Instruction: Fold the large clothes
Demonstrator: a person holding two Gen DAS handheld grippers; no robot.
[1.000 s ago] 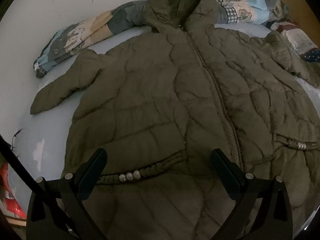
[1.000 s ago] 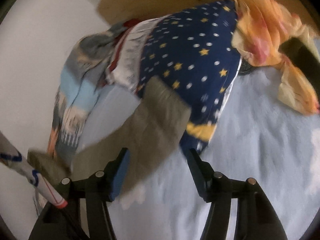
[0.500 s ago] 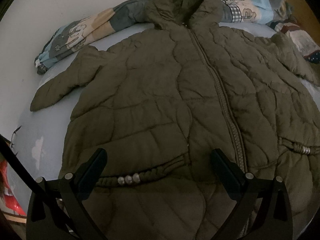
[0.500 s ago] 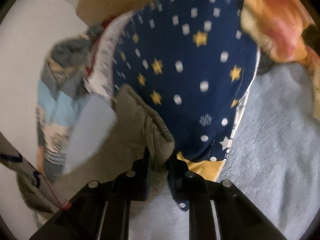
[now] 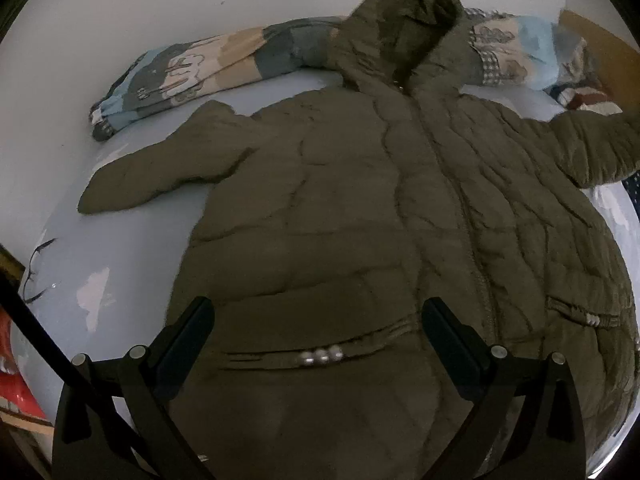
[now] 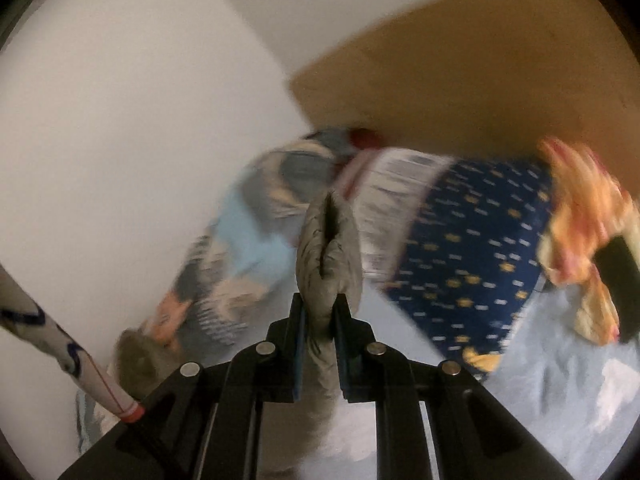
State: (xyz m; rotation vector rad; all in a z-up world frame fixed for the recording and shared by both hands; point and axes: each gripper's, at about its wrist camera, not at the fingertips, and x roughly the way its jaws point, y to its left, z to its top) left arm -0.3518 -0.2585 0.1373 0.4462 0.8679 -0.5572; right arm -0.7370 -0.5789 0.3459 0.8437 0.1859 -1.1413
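An olive quilted hooded jacket point(image 5: 360, 220) lies face up and zipped on a pale blue bed sheet point(image 5: 120, 264). Its left sleeve point(image 5: 160, 172) rests flat on the sheet. Its right sleeve point(image 5: 588, 148) is raised off the bed toward the right edge. My left gripper point(image 5: 316, 328) hovers open over the jacket's lower front, above the snap-button pocket point(image 5: 320, 356), with nothing between its fingers. In the right wrist view my right gripper point(image 6: 320, 312) is shut on the sleeve cuff point(image 6: 328, 248), which sticks up between the pads, held in the air.
A patchwork blanket point(image 5: 192, 76) runs along the white wall behind the hood. A navy star-print pillow point(image 6: 480, 252) and an orange floral cloth point(image 6: 580, 220) lie by the wooden headboard point(image 6: 460, 80). A white patterned pole point(image 6: 60, 344) stands at the left. Something red point(image 5: 16, 384) sits beside the bed.
My right gripper closed on the sleeve cuff and lifted it off the bed. In the left view the right sleeve now rises up, and my left gripper pulled back a little.
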